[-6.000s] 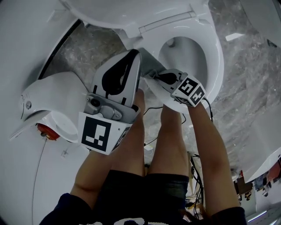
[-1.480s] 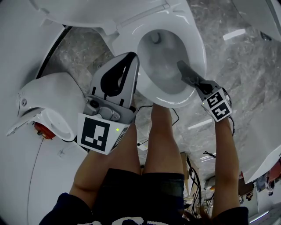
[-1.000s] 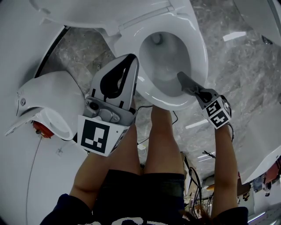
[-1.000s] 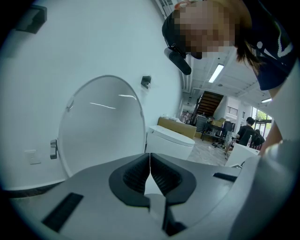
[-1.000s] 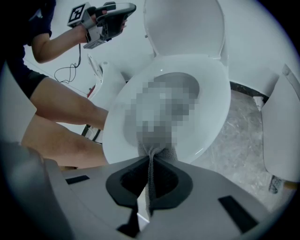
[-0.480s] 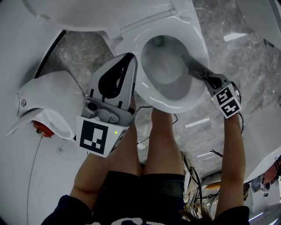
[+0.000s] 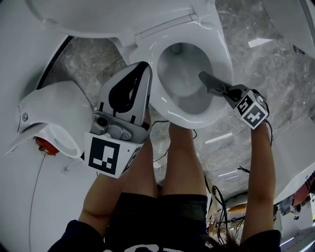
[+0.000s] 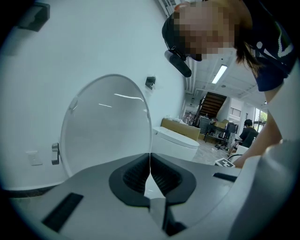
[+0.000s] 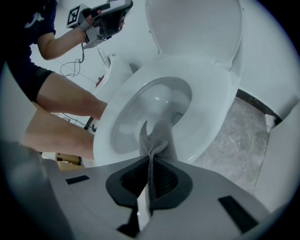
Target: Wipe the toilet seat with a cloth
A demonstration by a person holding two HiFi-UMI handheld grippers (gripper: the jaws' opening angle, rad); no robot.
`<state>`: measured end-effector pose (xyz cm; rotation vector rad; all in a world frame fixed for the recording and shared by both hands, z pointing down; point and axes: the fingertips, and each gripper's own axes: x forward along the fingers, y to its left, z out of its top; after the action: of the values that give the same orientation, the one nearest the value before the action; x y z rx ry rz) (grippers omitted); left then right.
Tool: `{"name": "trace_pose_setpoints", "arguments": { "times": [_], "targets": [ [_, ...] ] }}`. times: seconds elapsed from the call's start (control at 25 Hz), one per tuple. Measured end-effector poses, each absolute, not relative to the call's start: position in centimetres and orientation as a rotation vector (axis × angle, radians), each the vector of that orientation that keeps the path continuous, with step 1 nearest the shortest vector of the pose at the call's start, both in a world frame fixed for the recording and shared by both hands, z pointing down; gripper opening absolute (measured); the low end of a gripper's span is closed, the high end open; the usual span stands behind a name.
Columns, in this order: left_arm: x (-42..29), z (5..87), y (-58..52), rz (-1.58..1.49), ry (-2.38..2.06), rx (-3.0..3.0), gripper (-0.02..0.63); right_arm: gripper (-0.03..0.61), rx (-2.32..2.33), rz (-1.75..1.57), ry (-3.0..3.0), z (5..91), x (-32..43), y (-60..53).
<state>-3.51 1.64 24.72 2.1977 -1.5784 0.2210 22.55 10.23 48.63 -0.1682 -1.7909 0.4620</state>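
The white toilet seat [image 7: 220, 59] rings the bowl [image 7: 183, 74], with the lid [image 7: 98, 15] raised behind it. My right gripper [image 7: 224, 90] is shut on a grey cloth [image 7: 209, 81], whose free end lies on the seat's right inner rim. In the right gripper view the cloth [image 9: 157, 137] sticks out past the closed jaws of the right gripper [image 9: 151, 161] onto the seat [image 9: 213, 101]. My left gripper [image 7: 144, 66] is held up left of the bowl, apart from it. The left gripper [image 8: 150, 164] is shut with nothing in it.
A second white fixture [image 7: 54, 115] with a red part [image 7: 42, 145] stands at the left. The person's bare legs [image 7: 182, 162] are right in front of the bowl. Cables [image 7: 162, 152] trail on the marble floor [image 7: 275, 74]. Another white body [image 7: 300, 172] is at the right.
The right gripper has carried the cloth from the seat's front rim round to its right side, now slightly nearer than half a second ago. The left gripper has stayed raised and shut.
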Motion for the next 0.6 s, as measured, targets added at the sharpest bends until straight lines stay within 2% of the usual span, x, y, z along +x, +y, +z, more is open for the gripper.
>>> {"name": "trace_pose_setpoints", "arguments": {
  "times": [0.16,0.36,0.6],
  "targets": [
    [-4.4,24.2,1.9,0.203,-1.606,2.188,0.021,0.02,0.038,0.379,-1.906,48.3,19.0,3.6],
    [-5.3,23.4,2.5,0.196,-1.624,2.195,0.021,0.02,0.456,0.433,-2.066,47.6,16.8,-3.6],
    [-6.8,21.2,3.3,0.192,-1.664,2.213,0.021,0.02,0.79,0.426,-2.244,41.0,16.4,-6.4]
  ]
}}
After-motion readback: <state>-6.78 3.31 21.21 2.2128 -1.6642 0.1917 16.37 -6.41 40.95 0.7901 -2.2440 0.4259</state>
